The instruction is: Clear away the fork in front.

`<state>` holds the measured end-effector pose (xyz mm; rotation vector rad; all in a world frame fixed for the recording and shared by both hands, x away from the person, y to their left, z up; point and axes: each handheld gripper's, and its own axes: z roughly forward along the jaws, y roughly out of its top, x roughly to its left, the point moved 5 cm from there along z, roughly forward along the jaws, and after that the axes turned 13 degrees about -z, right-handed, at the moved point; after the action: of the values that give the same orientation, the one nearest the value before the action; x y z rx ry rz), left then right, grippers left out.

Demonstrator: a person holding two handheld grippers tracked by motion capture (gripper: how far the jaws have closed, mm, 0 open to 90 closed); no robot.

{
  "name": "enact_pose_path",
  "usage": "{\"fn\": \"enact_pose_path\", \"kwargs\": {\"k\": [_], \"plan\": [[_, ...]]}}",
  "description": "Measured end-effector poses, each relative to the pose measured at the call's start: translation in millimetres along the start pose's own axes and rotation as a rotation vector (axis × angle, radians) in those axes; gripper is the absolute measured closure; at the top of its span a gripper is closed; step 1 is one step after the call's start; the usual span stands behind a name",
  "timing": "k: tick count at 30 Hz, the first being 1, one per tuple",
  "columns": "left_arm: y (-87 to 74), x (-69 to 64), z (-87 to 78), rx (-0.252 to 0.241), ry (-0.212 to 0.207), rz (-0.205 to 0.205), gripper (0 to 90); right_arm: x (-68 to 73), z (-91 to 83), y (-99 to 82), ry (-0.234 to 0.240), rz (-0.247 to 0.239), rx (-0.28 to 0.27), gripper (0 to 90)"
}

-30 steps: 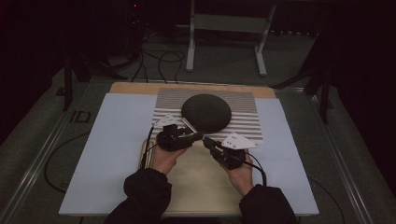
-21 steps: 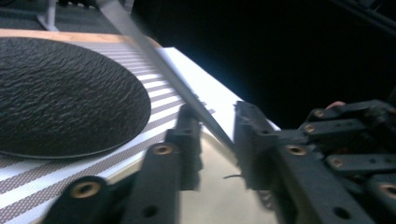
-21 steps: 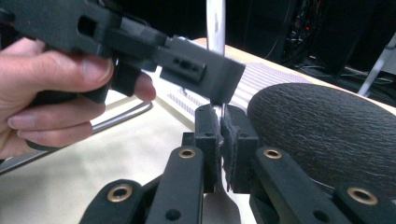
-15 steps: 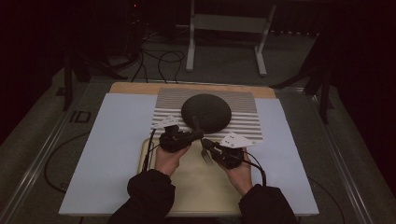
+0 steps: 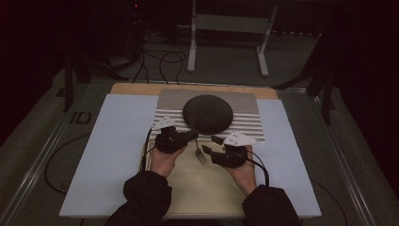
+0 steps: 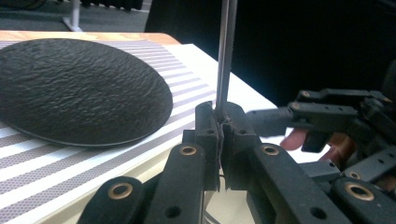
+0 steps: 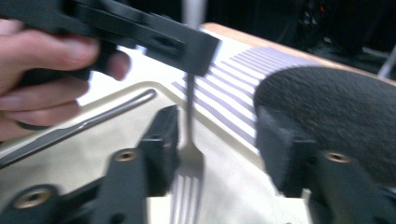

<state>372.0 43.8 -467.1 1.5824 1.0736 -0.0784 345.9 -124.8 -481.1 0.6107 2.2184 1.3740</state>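
High view: left gripper [image 5: 192, 135] pinches fork [image 5: 198, 149] by the handle, tines hanging toward the person over the beige mat [image 5: 197, 193]. Right gripper [image 5: 212, 145] sits just beside the tines, jaws spread. Its jaws have just been opening; a second ago they were pressed together, and the fork head is between them now but not gripped. Left jaws closed within the same second and are now pressed together on the handle.

Left gripper view: handle [image 6: 225, 56] runs straight up out of the clamped jaws, plate [image 6: 74, 88] on the striped cloth [image 6: 42, 172] to the left, right gripper [image 6: 327, 116] off to the right.

Right gripper view: fork [image 7: 189, 163] stands in the gap between the spread jaws, touching neither as far as I can tell; a second utensil [image 7: 84, 123] lies on the mat. Blurry.

Looks like a hand-over: fork has passed from right to left gripper. Both hands have barely shifted. Next is likely placing the fork beside the plate; risk is the thin handle pivoting in the pinch.
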Motion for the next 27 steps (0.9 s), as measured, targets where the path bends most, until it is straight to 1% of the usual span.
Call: {"fn": "enact_pose_path", "kwargs": {"k": [1, 2, 5, 6, 7, 8, 10, 14, 17, 21, 27], "plan": [[0.5, 0.5, -1.4, -0.002, 0.002, -0.001, 86.9, -2.4, -0.1, -1.0, -0.002, 0.023, -0.001, 40.6], [1.1, 0.9, -3.1, -0.003, 0.003, -0.002, 86.9, -4.6, -0.3, -1.9, -0.01, 0.037, 0.0, 35.5], [3.4, 1.8, -7.3, -0.009, 0.006, -0.004, 86.9, -10.2, -0.8, -3.4, -0.045, 0.052, 0.012, 19.0], [4.2, 2.0, -8.5, -0.012, 0.009, -0.006, 86.9, -11.9, -0.9, -3.6, -0.055, 0.057, 0.017, 15.0], [4.9, 2.5, -9.7, -0.012, 0.008, -0.006, 87.0, -12.8, -0.8, -3.9, -0.062, 0.063, 0.024, 13.1], [4.9, 2.5, -9.7, -0.012, 0.008, -0.006, 87.0, -13.6, -0.9, -4.4, -0.065, 0.058, 0.028, 11.0], [6.2, 3.4, -12.8, -0.017, 0.01, -0.01, 86.9, -15.0, -0.8, -5.6, -0.066, 0.062, 0.037, 9.5], [7.3, 4.1, -16.3, -0.019, 0.011, -0.011, 86.9, -17.6, -0.3, -7.2, -0.083, 0.059, 0.045, 9.0], [7.7, 4.5, -17.9, -0.016, 0.013, -0.01, 87.0, -19.6, -0.9, -7.8, -0.085, 0.058, 0.045, 9.0], [7.6, 6.1, -20.6, -0.011, 0.018, -0.004, 87.0, -22.5, -2.0, -9.0, -0.092, 0.07, 0.042, 9.0], [8.2, 8.1, -24.8, -0.011, 0.024, -0.005, 86.9, -27.8, -5.1, -11.1, -0.106, 0.078, 0.041, 9.0]]}}
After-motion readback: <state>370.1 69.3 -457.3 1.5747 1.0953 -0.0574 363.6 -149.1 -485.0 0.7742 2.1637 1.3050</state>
